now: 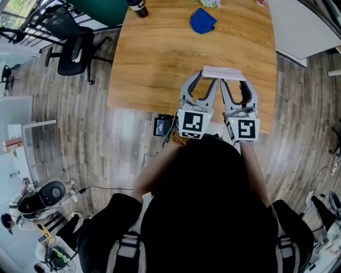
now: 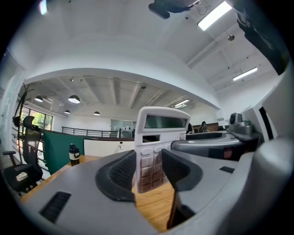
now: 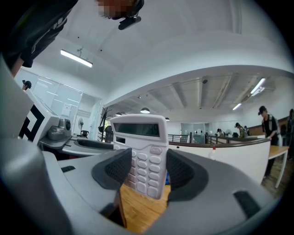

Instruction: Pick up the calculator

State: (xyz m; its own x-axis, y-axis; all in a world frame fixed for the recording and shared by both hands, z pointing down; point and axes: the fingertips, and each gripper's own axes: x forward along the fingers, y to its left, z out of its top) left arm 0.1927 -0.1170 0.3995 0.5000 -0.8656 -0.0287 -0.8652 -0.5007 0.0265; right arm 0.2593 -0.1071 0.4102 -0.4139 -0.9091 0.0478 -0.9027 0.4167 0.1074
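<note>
Over near edge of surface (image 1: pixel 160 58): calculator (image 1: pixel 224 73) held upright, display on top, keys toward the tools, which sit on it side by side.
Left tool (image 2: pixel 149 170): pinching the calc's left part. Left pad is against its left edge, right pad crosses in front of the keys.
Right tool (image 3: pixel 149 172): pinching the calc's right part. Right pad is at its right edge, left pad overlaps the key face (calc looks a bit skewed in this view).
Calc underside: lower edge shows w/ bare wood below it; contact w/ surface — can't tell.
Tool pose: both approx. level, pointing toward far end of surface, marker cubes (image 1: pixel 193 122) close together.
Far end of surface: blue cloth (image 1: pixel 202 21) and dark bottle (image 1: pixel 138 7) — both well apart from calc.
Floor (image 1: pixel 106 138), left of surface: black office chair (image 1: pixel 74 50).
</note>
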